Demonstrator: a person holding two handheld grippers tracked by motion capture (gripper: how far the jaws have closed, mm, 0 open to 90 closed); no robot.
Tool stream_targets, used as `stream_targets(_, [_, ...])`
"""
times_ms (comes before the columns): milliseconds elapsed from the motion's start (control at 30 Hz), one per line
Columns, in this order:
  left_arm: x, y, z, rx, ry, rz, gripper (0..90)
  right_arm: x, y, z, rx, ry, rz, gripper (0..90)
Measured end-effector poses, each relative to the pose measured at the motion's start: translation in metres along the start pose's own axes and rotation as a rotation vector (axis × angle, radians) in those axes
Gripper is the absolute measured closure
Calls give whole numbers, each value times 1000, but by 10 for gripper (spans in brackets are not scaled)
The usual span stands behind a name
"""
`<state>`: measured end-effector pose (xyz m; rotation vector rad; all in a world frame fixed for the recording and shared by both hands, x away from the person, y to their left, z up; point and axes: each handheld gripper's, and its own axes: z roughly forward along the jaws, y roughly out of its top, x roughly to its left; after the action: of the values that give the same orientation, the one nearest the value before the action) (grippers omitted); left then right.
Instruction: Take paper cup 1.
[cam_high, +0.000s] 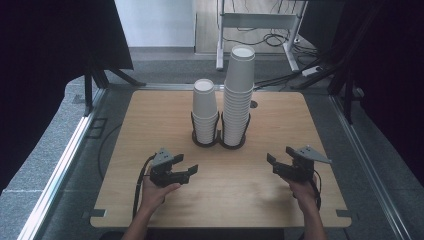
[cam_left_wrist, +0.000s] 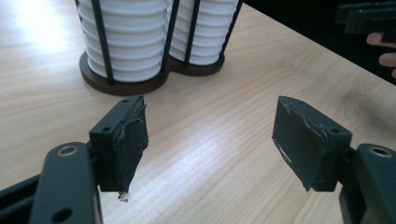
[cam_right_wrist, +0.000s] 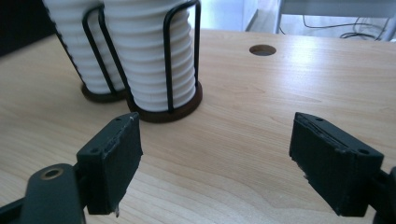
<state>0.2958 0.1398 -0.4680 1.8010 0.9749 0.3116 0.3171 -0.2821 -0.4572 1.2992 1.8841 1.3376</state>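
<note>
High view: my left tongs (cam_high: 186, 165) and right tongs (cam_high: 280, 156) hang open and empty over the desk (cam_high: 150, 125). Both cup stacks (cam_high: 238, 95) sit in the holder (cam_high: 219, 142) at twelve o'clock, untouched; everything remains.

In the left gripper view, the top edge cuts off both cup stacks (cam_left_wrist: 135, 42), so their height is not visible there. The right gripper view also cuts the 2 stacks (cam_right_wrist: 140, 51) at the top. In the high view, the person's forearms (cam_high: 142, 220) leave the picture at the bottom edge.
</note>
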Motion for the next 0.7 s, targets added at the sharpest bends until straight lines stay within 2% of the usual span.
stream_targets(67, [1, 2, -1, -6, 1, 11, 257, -2, -1, 1, 17, -1, -12, 174])
stream_targets(133, [0, 2, -3, -28, 7, 11, 252, -2, -4, 2, 40, -23, -31, 178])
stream_targets(200, [0, 1, -6, -58, 6, 6, 249, -2, -4, -3, 31, -18, -23, 191])
stream_targets(267, [1, 1, -7, -67, 8, 8, 249, -2, -4, -4, 25, -20, -27, 199])
stream_targets(400, [2, 1, -7, -43, 6, 20, 240, -4, -2, -5, 11, -2, -18, 238])
stream_targets(467, [2, 1, -8, -41, 7, 26, 237, -2, -2, -5, 12, 15, -30, 242])
stream_targets(500, [2, 1, -8, -48, 7, 29, 238, 1, -1, -5, 9, 40, -52, 242])
stream_targets(600, [1, 2, -10, -53, 10, 36, 241, 4, -1, -5, 16, 50, -69, 241])
stream_targets(667, [0, 3, -15, -64, 15, 68, 252, 7, 0, -5, 11, 61, -78, 243])
stream_targets(700, [0, 3, -15, -64, 15, 68, 267, 7, 0, -5, 11, 61, -78, 243])
